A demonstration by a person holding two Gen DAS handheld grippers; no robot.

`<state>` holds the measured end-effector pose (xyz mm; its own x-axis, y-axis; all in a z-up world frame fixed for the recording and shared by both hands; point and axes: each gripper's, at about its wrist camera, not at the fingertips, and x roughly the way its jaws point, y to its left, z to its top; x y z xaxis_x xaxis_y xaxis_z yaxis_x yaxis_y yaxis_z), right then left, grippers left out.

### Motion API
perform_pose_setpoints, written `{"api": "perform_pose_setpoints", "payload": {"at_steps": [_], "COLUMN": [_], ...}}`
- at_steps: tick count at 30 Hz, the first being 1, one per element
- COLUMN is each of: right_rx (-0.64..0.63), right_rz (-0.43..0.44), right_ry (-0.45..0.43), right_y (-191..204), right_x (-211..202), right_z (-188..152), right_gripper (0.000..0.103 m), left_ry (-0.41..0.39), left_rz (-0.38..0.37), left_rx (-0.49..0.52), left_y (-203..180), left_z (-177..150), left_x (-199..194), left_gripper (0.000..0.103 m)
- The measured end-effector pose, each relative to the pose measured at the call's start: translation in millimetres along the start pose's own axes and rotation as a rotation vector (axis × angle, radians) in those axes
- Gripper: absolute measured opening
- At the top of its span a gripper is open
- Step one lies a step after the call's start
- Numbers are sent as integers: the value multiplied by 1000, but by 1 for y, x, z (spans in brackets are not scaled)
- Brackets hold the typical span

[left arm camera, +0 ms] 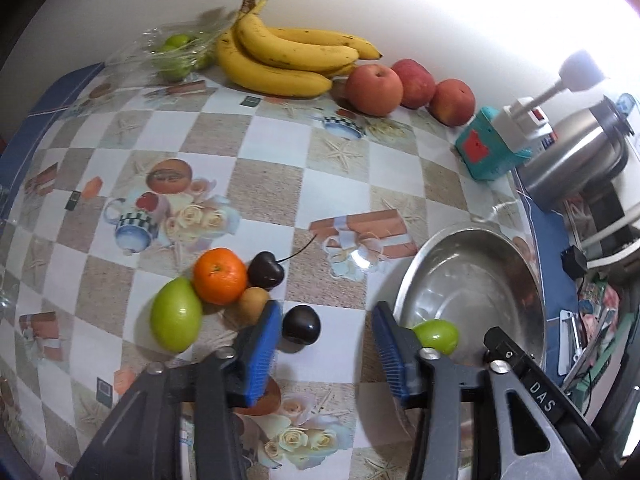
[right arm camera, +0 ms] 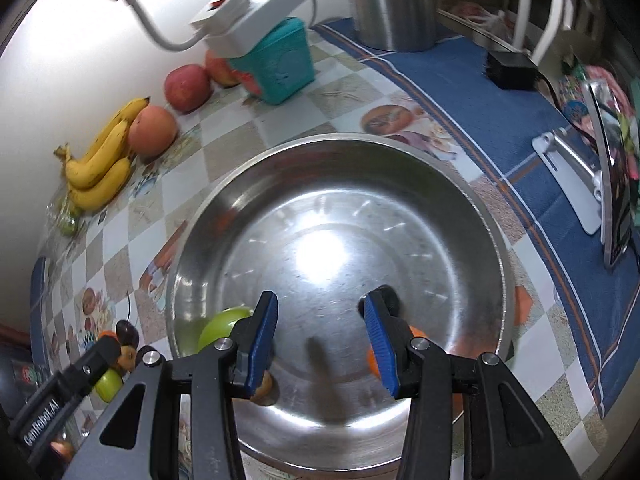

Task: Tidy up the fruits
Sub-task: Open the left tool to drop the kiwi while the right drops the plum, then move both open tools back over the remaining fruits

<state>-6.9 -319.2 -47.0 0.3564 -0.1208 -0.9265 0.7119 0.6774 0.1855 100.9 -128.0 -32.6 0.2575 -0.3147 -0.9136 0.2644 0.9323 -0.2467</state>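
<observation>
A steel bowl (right arm camera: 460,208) sits on the patterned tablecloth; it also shows in the left wrist view (left arm camera: 516,256). A green fruit (right arm camera: 222,326) lies inside it at the near left, also seen from the left wrist (left arm camera: 438,334). An orange fruit (right arm camera: 374,360) and a small brown fruit (right arm camera: 266,390) lie partly hidden behind my right fingers. My right gripper (right arm camera: 320,340) is open and empty above the bowl. My left gripper (left arm camera: 326,344) is open and empty beside a dark cherry (left arm camera: 302,326). A green fruit (left arm camera: 176,314), tangerine (left arm camera: 220,276), stemmed cherry (left arm camera: 266,270) and brown fruit (left arm camera: 252,304) cluster to its left.
Bananas (left arm camera: 280,52), three apples (left arm camera: 374,88) and bagged green fruit (left arm camera: 176,54) line the back wall. A teal box (left arm camera: 486,148) with a white power strip (right arm camera: 248,16), a steel kettle (right arm camera: 396,0), a black adapter (right arm camera: 510,70) and a phone stand (right arm camera: 568,168) crowd the right side.
</observation>
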Motion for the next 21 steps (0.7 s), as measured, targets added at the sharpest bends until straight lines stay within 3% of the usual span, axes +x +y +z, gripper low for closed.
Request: {"api": "perform_pose_setpoints", "payload": {"at_steps": [2, 3, 5, 8, 10, 13, 21], "right_rx": [-16, -22, -32, -39, -44, -52, -105], "right_rz": [-12, -18, -24, -32, -40, -50, -46], "right_ry": [-8, -11, -15, -14, -14, -23, -26], "right_y": [3, 4, 5, 5, 6, 8, 20], "right_x": [0, -1, -1, 0, 1, 1, 0], "right_z": [-1, -1, -1, -1, -1, -1, -4], "right_gripper": [66, 69, 70, 71, 73, 91, 91], "left_ry": [-3, -5, 0, 2, 2, 1, 19], "left_rz": [19, 27, 39, 72, 80, 75, 92], "left_rx": [-13, -16, -18, -26, -31, -43, -57], "left_y": [3, 4, 5, 8, 10, 14, 20], "left_z": [1, 1, 1, 1, 1, 2, -1], "left_x": [0, 0, 2, 5, 5, 4, 9], "left_gripper": [86, 87, 89, 102, 103, 103, 103]}}
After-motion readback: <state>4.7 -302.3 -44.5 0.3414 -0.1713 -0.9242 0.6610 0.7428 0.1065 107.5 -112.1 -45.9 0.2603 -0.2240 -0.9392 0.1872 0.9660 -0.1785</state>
